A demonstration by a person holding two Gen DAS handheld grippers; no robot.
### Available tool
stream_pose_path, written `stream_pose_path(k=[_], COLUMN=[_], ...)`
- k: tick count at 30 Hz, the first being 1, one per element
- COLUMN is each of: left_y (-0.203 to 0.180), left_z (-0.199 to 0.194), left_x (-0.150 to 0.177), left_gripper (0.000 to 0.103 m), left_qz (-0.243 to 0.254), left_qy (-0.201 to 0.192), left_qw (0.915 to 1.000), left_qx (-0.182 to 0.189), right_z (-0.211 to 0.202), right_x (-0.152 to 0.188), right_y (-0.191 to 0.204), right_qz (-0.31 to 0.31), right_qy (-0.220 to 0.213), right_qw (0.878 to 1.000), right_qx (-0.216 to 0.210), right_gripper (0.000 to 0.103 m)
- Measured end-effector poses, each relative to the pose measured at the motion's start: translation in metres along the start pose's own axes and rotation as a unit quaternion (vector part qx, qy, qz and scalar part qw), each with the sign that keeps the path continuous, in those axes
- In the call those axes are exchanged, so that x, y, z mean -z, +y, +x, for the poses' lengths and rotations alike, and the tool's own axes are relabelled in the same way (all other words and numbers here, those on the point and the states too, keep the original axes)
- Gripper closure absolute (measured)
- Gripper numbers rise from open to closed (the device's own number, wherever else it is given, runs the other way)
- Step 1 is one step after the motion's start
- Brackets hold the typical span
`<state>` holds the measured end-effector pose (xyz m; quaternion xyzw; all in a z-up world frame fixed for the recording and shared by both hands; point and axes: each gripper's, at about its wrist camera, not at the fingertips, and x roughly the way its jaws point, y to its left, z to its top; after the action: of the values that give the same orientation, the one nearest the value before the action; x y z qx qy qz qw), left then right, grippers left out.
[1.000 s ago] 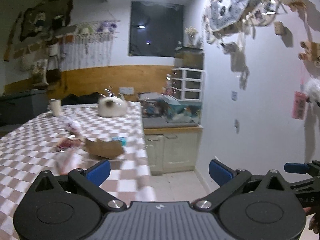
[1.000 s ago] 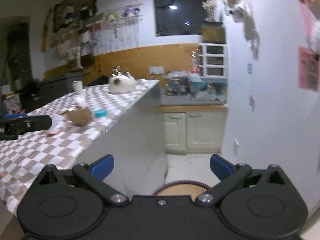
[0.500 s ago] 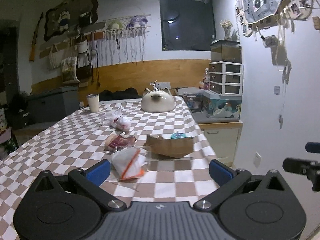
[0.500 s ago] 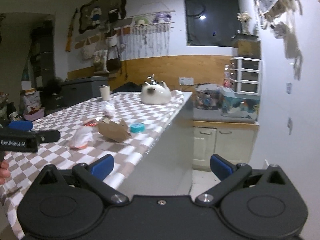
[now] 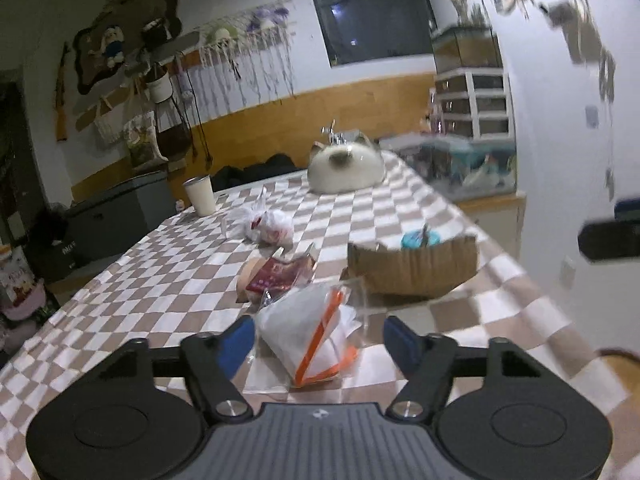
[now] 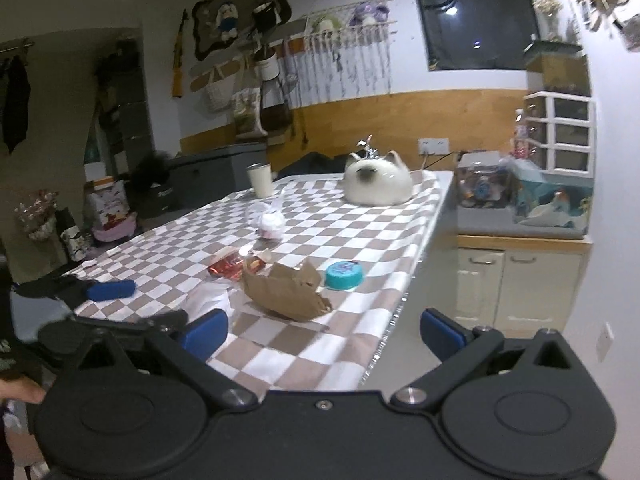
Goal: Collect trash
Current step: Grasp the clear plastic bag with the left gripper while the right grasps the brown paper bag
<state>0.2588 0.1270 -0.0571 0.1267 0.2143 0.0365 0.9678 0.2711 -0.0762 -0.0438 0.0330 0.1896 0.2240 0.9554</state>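
Observation:
On the checked tablecloth [image 5: 160, 280] lies a white plastic bag with orange stripes [image 5: 316, 332], between the fingers of my left gripper [image 5: 318, 342]. The jaws are closing, and the pads do not press on the bag. Behind it sit a red wrapper [image 5: 276, 276], a torn brown paper bag [image 5: 412, 268], a teal tub [image 5: 420, 238] and a knotted clear bag [image 5: 268, 226]. My right gripper [image 6: 324, 336] hangs open over the table's near corner, with nothing between its fingers. The right wrist view shows the left gripper [image 6: 156, 302] at the white bag [image 6: 208, 298], with the paper bag [image 6: 288, 292] to the right.
A white cup [image 5: 200, 196] and a cat-shaped white ornament [image 5: 344, 168] stand at the far end. The table's edge [image 6: 400, 304] drops to the floor on the right, with cream cabinets [image 6: 516, 284] and a drawer unit [image 6: 560, 136] beyond. A round wooden stool [image 5: 624, 364] stands low right.
Both views have swung left from the wall and cabinets onto the table. My left gripper has come up around the white bag and its jaws have narrowed. The right gripper stays wide.

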Motion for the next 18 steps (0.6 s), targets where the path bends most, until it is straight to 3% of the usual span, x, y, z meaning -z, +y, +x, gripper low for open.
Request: stream_pose_path(k=[6,9,16,18], left_y=[-0.010,-0.010,0.007,0.018], left_z=[0.032,0.044,0.046,0.043], left_x=[0.002,0.005,0.006,0.006], left_gripper=[0.052,0.057,0.067,0.074], left_qz=[0.059,0.069,0.034,0.004], left_qy=[0.012,0.023,0.031,0.023], left_qw=[0.9976,0.9968,0.9989,0.9997], left_qx=[-0.034,-0.034,-0.013,-0.003], right_z=[0.036,0.056,0.101,0.113], right_x=[-0.009,-0.013,-0.019,-0.019], right_y=[-0.004,-0.006,-0.007,-0.005], right_qz=[-0.003,-0.006,-0.023,-0.033], right_qy=[0.008,0.013,0.033,0.046], right_qw=[1.000,0.999,0.996,0.995], right_qx=[-0.027,-0.041,-0.077,-0.085], right_gripper=[0.001,0.004,0.004,0.004])
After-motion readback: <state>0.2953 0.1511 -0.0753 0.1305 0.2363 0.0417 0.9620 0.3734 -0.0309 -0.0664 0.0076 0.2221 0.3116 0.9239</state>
